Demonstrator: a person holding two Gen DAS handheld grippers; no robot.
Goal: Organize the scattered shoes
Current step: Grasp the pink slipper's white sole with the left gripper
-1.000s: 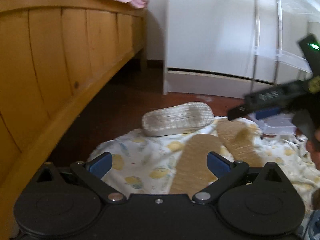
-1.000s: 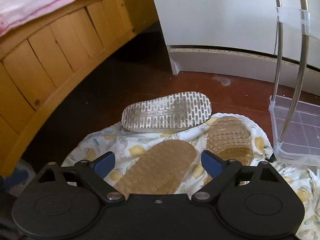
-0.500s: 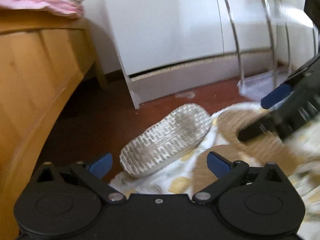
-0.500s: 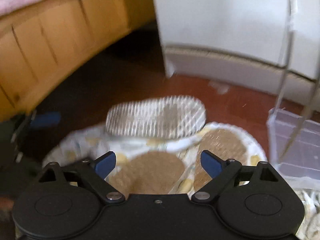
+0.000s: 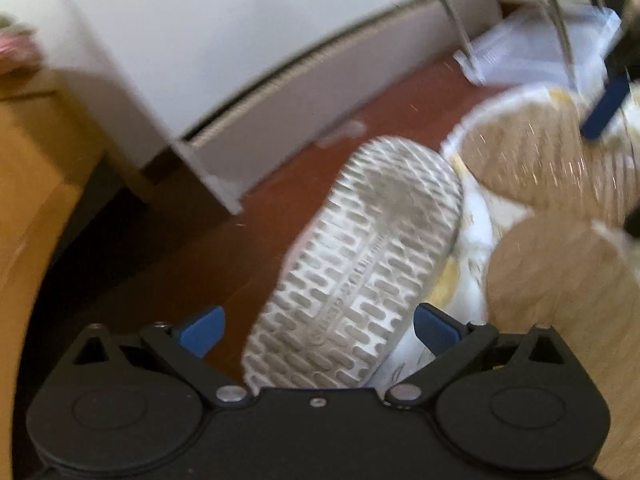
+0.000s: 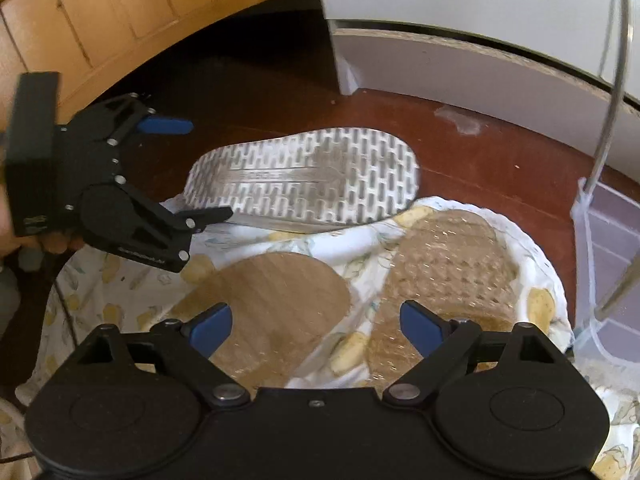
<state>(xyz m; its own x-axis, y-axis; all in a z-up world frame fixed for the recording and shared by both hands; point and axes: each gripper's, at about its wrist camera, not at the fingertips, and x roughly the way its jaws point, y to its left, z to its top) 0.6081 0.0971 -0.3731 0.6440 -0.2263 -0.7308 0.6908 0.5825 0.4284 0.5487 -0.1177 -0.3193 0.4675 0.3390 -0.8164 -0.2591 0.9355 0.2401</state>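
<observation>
A: Left claw: jaws spread wide, nothing between the pads. The white sneaker lies sole-up directly ahead, its heel end between the blue fingertips. I can't tell whether they touch it.

B: From the right wrist view, that sneaker lies across the red-brown floor, its near edge resting on the lemon-print cloth. The left claw comes in from the side at the heel end, one finger above the sole, one below.

A: Right claw?

B: Right claw also wide, holding nothing, above two tan slippers lying sole-up on the cloth: the smooth-soled one near the left pad, the bumpy-soled one near the right.

A: Surroundings: wooden bed frame, white cabinet, clear plastic tray with a metal rack leg in it. The left view is blurred.
</observation>
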